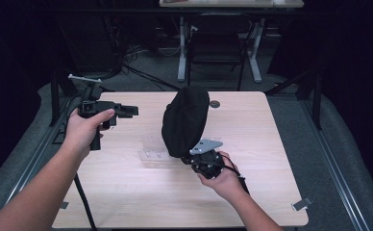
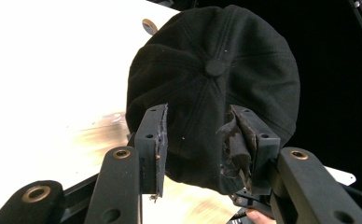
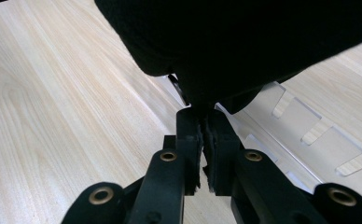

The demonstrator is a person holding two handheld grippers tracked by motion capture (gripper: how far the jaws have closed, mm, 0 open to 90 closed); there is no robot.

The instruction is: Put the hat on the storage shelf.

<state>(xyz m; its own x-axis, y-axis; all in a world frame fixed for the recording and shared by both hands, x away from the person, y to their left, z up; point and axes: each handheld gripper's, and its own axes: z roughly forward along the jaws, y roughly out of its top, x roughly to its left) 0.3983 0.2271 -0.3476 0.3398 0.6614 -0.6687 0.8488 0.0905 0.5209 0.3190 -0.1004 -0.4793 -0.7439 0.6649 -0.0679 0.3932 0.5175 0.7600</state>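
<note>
We see R hand-held gripper (image 3: 201,122) clamped on black cap (image 1: 184,120), brim hidden; L hand-held gripper (image 2: 198,135) released, no labels legible.

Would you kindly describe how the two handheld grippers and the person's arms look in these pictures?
Both tools are black. The left gripper has two blocky jaws with brass-coloured rivets and frayed dark pads; a black cable trails from it. The right gripper has matching jaws and a grey three-cornered plate on top. Both forearms are bare, without sleeves.

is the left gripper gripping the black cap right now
No, in the left gripper view the left gripper has its jaws apart and the black cap hangs beyond them.
</note>
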